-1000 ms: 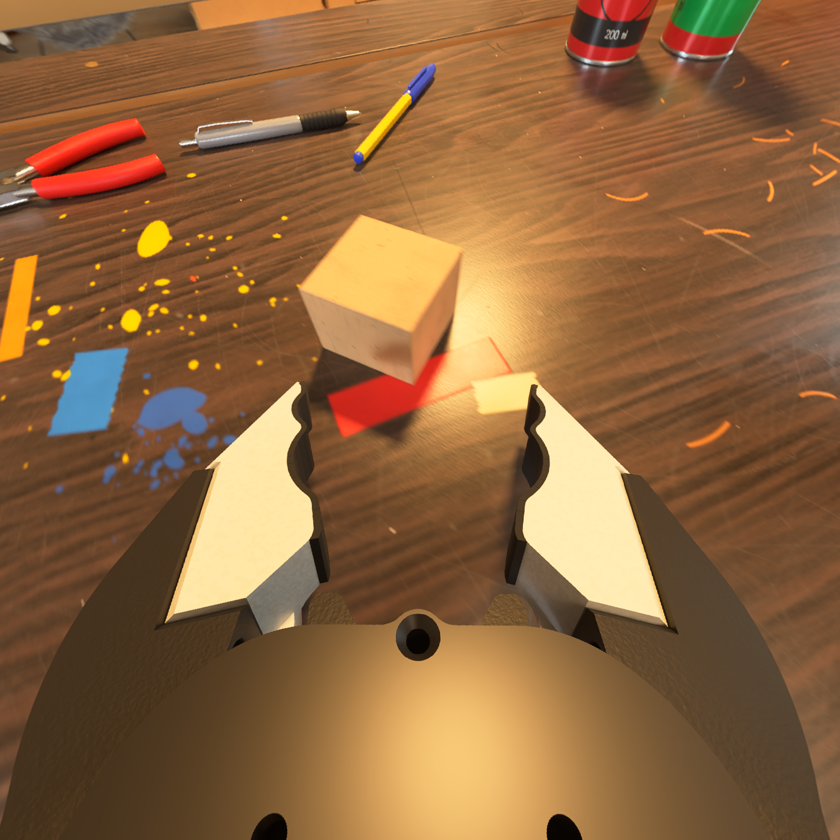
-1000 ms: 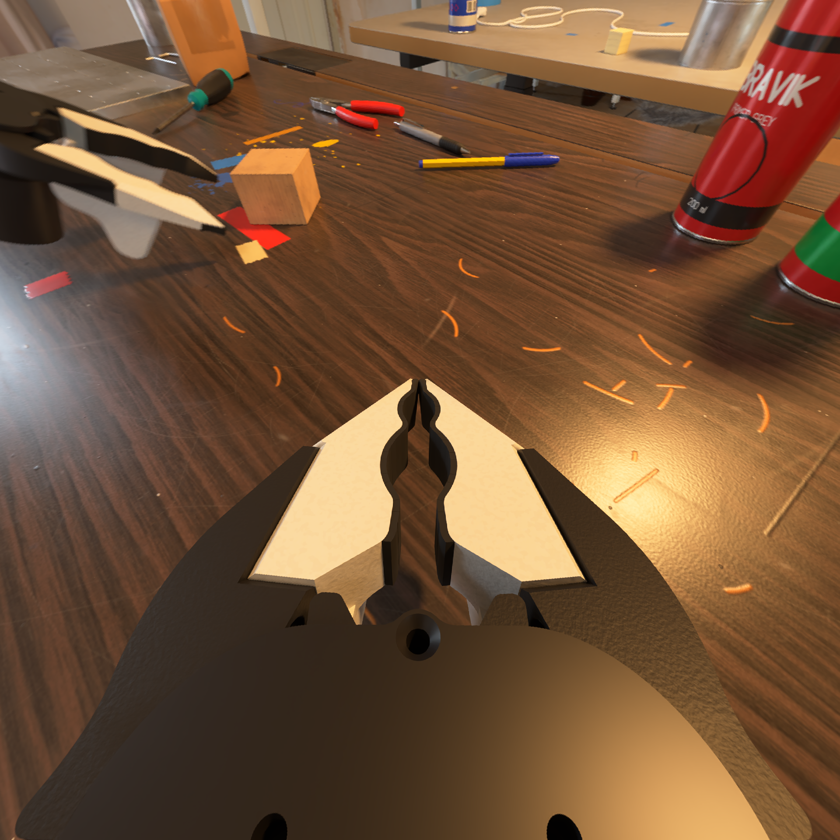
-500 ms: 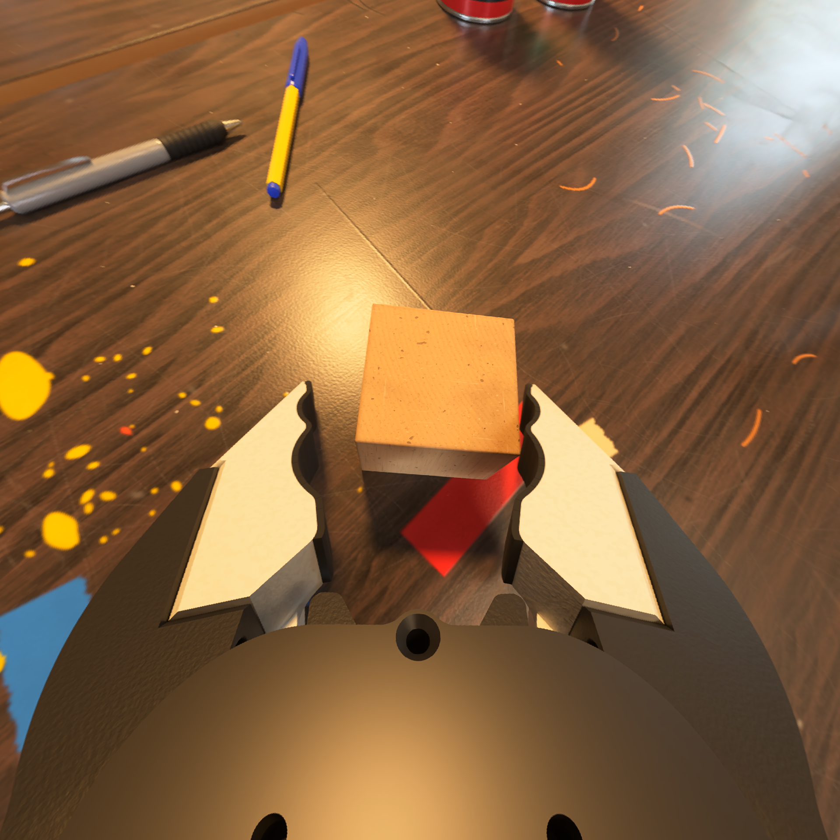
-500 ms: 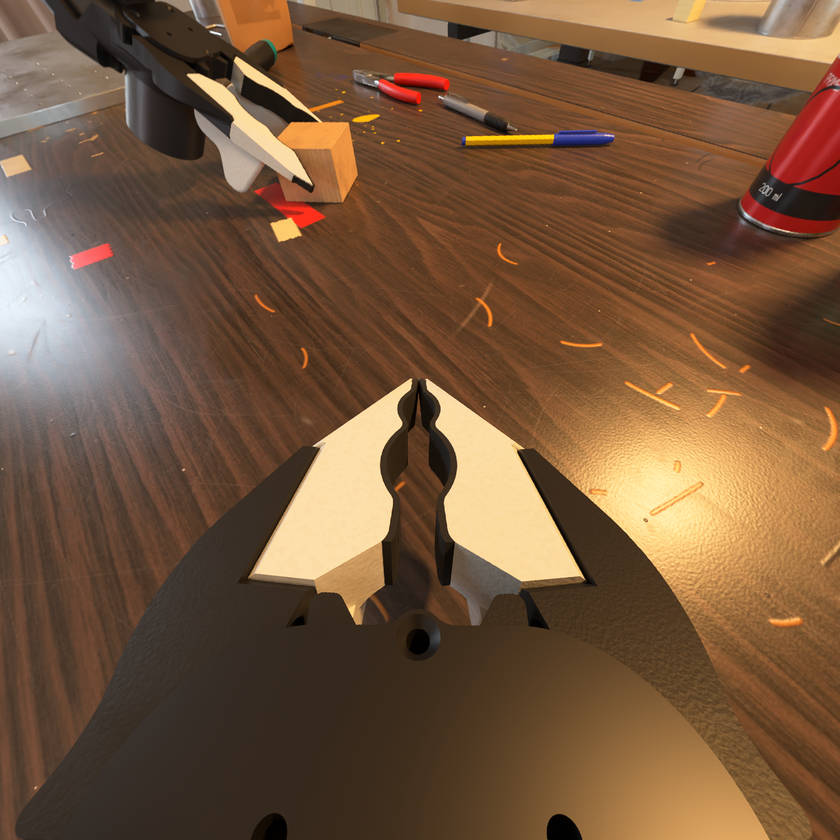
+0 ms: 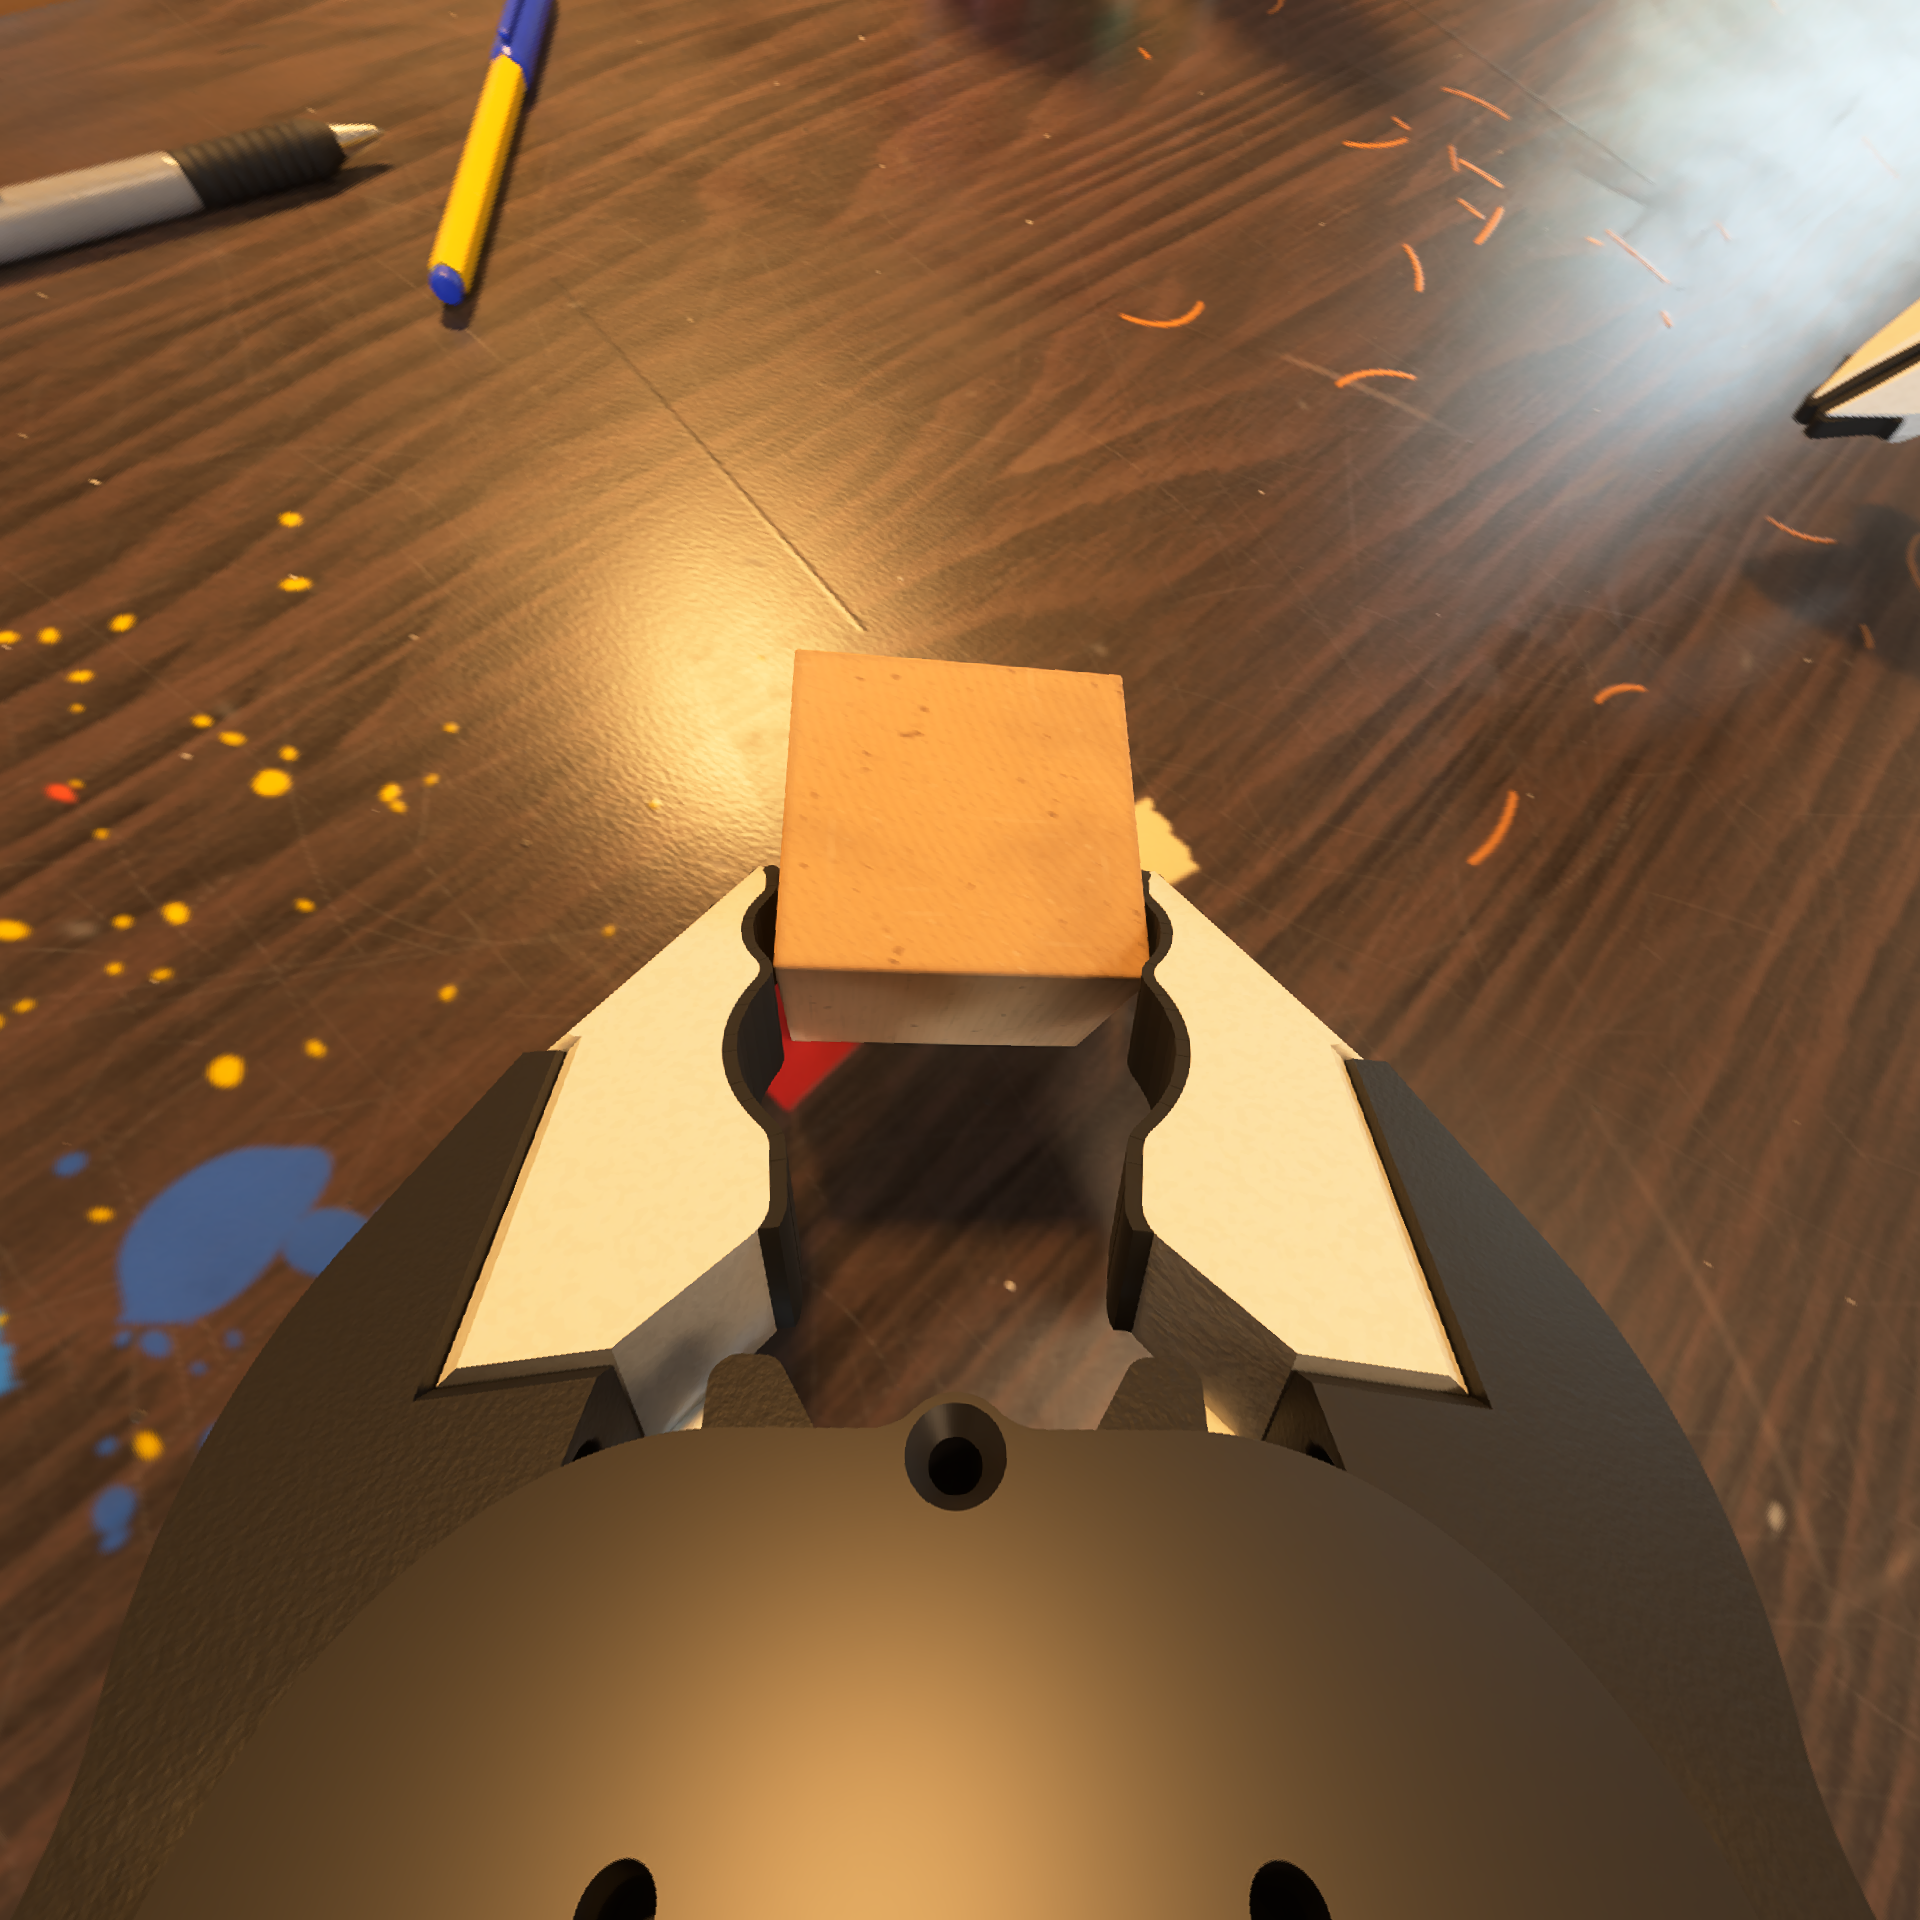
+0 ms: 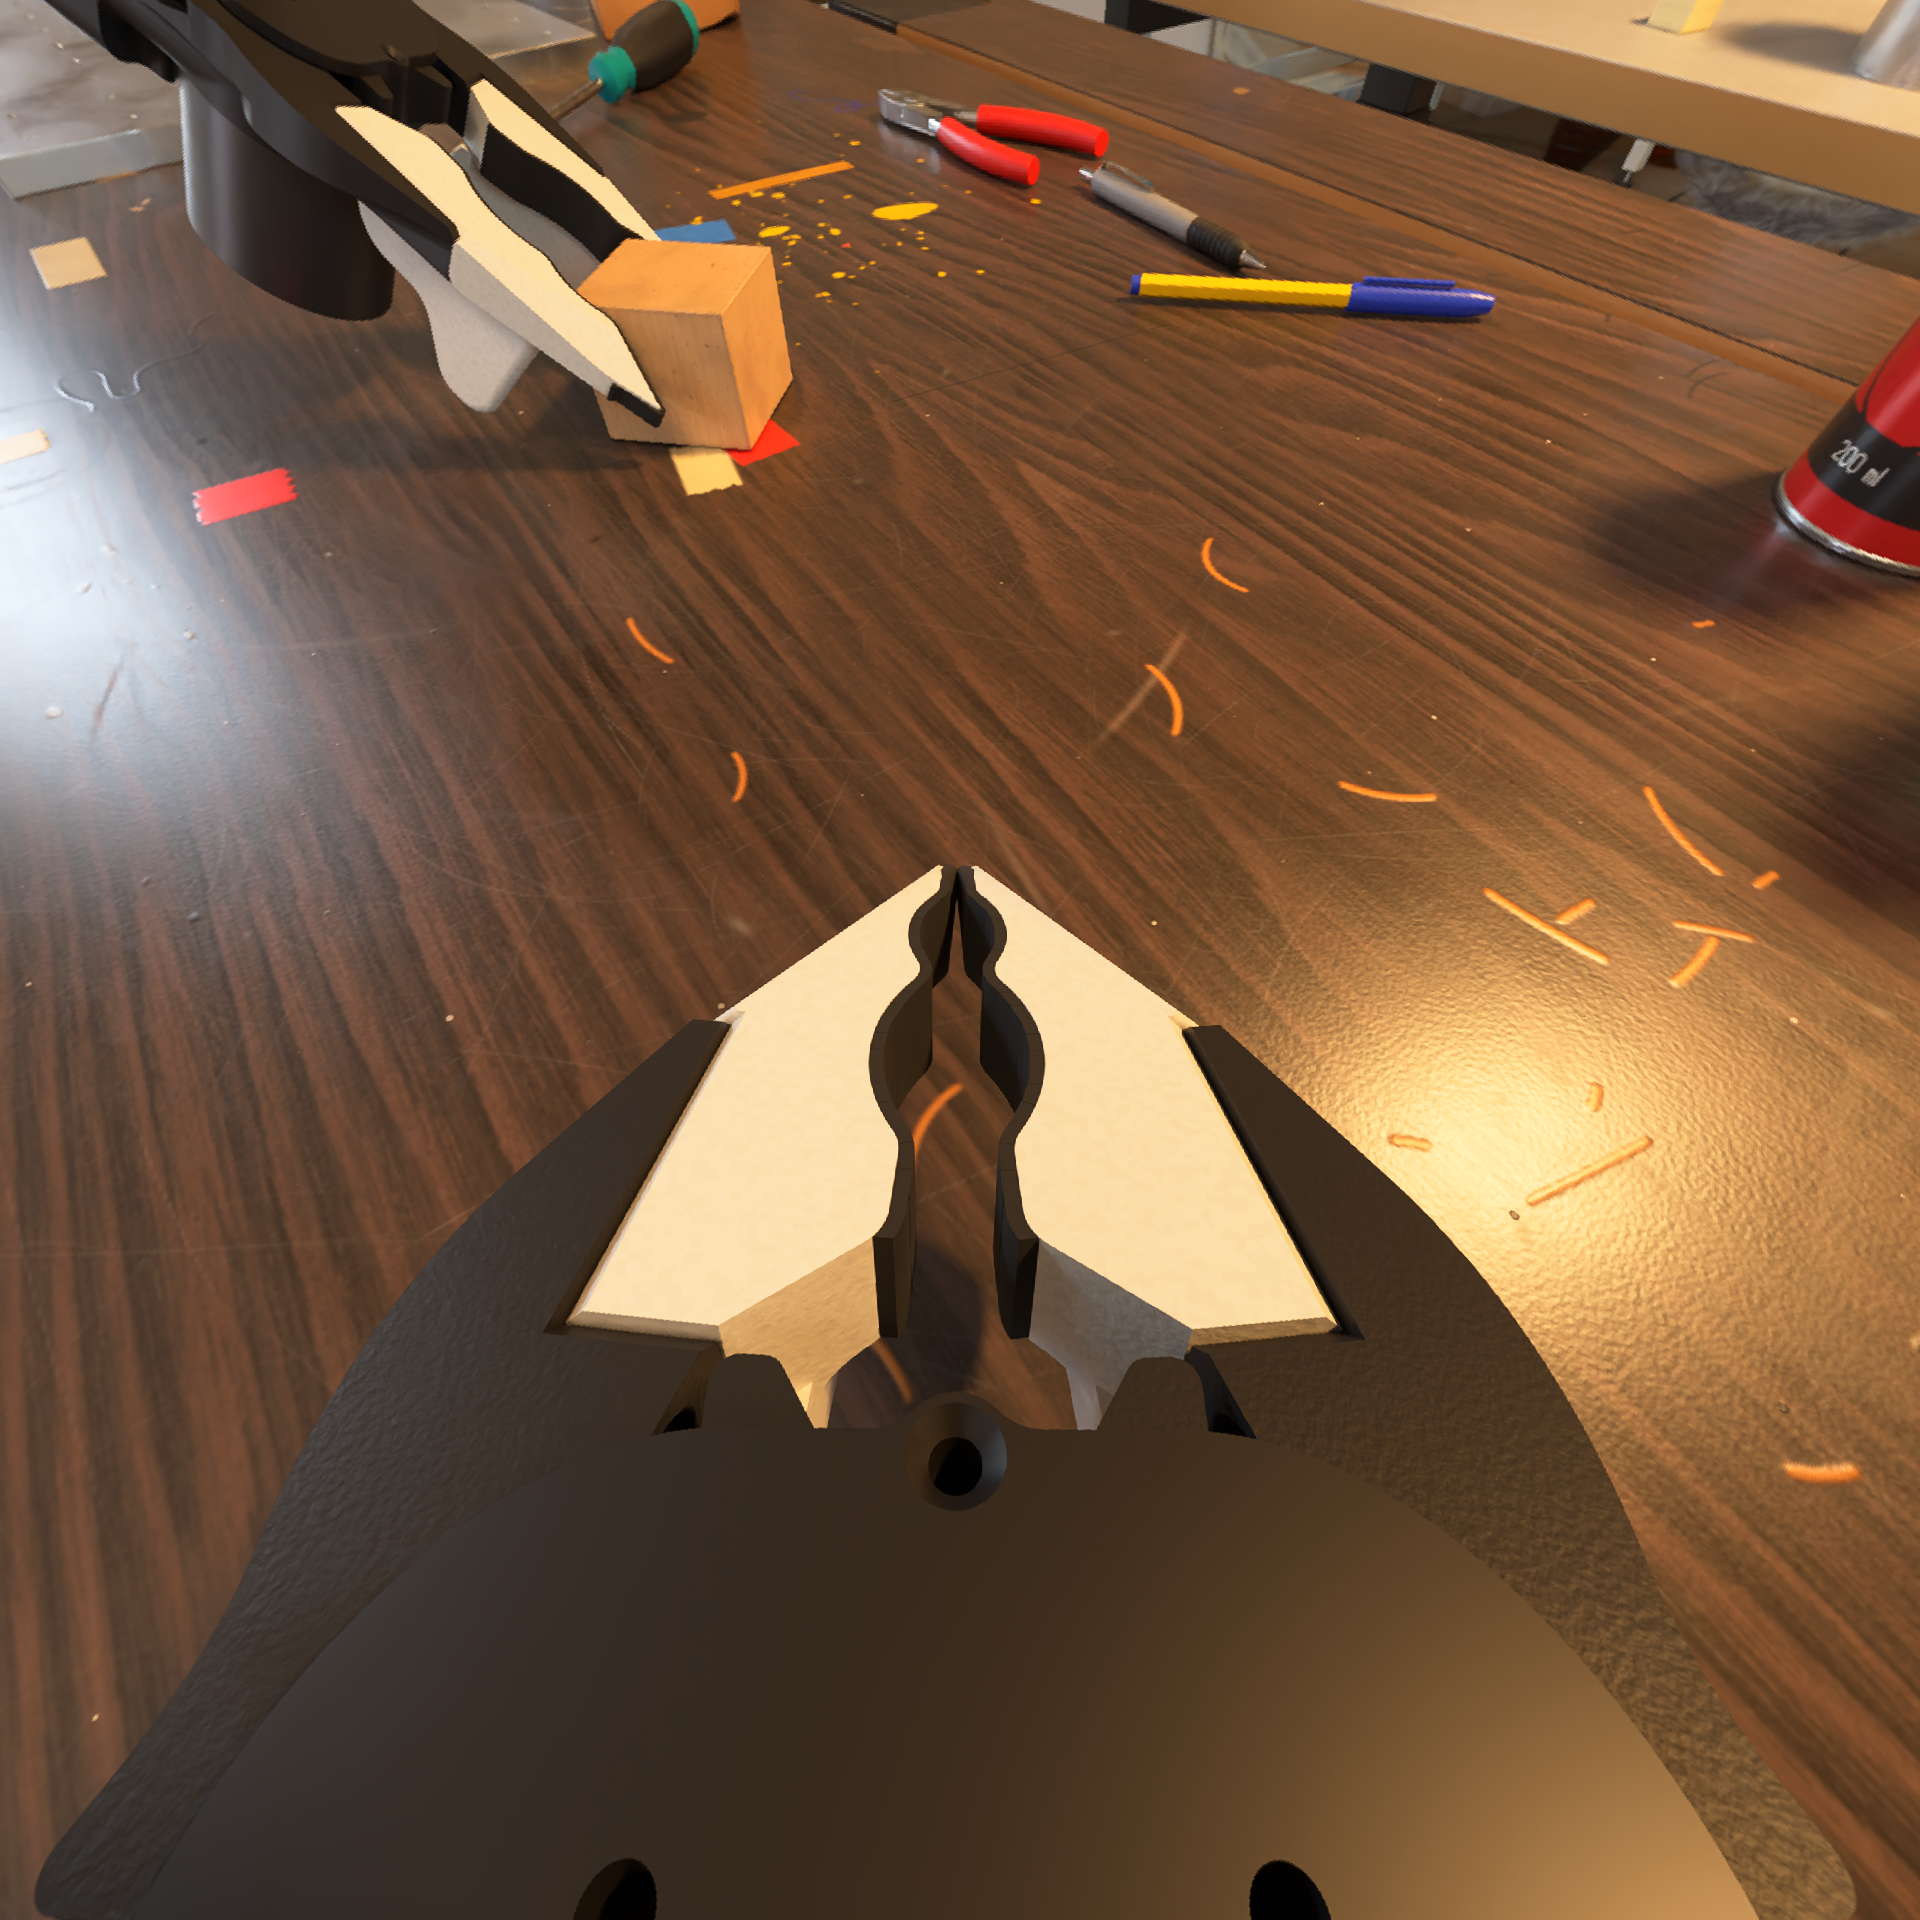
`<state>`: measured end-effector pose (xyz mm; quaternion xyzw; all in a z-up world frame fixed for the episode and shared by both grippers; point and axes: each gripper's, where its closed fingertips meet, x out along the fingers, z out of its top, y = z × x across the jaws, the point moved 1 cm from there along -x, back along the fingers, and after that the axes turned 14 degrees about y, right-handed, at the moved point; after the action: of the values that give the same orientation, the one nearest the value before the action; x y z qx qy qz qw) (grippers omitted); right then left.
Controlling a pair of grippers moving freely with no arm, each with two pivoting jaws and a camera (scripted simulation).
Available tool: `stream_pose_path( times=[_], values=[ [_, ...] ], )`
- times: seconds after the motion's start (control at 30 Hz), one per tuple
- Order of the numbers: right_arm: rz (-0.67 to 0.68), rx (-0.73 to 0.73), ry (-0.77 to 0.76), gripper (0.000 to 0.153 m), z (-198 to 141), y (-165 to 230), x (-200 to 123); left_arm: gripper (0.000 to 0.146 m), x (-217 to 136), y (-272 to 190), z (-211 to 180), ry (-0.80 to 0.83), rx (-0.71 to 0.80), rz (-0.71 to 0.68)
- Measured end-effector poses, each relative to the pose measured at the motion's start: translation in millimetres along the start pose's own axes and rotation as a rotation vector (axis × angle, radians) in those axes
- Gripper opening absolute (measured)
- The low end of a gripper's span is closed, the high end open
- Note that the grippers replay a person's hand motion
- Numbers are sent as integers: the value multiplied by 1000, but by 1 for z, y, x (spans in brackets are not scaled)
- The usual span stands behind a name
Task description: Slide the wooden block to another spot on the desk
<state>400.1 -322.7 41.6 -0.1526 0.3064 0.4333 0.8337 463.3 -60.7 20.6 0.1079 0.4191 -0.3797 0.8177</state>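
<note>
The wooden block (image 5: pixel 956 821) is a light cube that rests on the dark wooden desk (image 5: pixel 1351 1039), partly over a red tape patch (image 5: pixel 805 1065). My left gripper (image 5: pixel 958 894) is shut on the block, one finger pressed on each side of its near end. In the right wrist view the block (image 6: pixel 717 332) and the left gripper (image 6: pixel 644 322) show at the far left. My right gripper (image 6: pixel 951 873) is shut and empty, low over the desk, well apart from the block. Its tip shows at the right edge of the left wrist view (image 5: pixel 1860 400).
A yellow and blue pen (image 6: pixel 1309 294), a grey pen (image 6: pixel 1169 218) and red-handled pliers (image 6: pixel 997 135) lie beyond the block. A screwdriver (image 6: pixel 639 47) lies at the back left. A red can (image 6: pixel 1870 468) stands at the right. Paint spots and tape scraps mark the desk.
My left gripper moved forward around the block and its fingers closed onto the block's sides. The right gripper stayed shut and its view shifted slightly.
</note>
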Motion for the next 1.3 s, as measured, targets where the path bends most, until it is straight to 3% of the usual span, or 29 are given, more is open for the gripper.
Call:
stream_pose_path(
  times=[0.27, 0.57, 0.77, 1.0, 1.2, 1.3],
  values=[
    [19, -36, 16, 0, -2, 7, 1, 67, -3, -31, -11, 9, 46, -67],
    [29, -55, 28, 0, -3, 10, 3, 68, -8, -26, -13, -17, -5, -28],
    [37, -63, 36, 0, -4, 12, 3, 73, -36, -15, 2, -235, -115, -63],
    [41, -66, 40, 0, -5, 12, 4, 70, -56, -3, 15, -331, -137, 46],
    [44, -77, 45, 0, -5, 14, 5, 48, -76, 7, 23, -384, -174, 141],
    [44, -81, 46, 0, -5, 14, 5, 16, -79, 14, 23, -399, -231, 150]
  ],
)
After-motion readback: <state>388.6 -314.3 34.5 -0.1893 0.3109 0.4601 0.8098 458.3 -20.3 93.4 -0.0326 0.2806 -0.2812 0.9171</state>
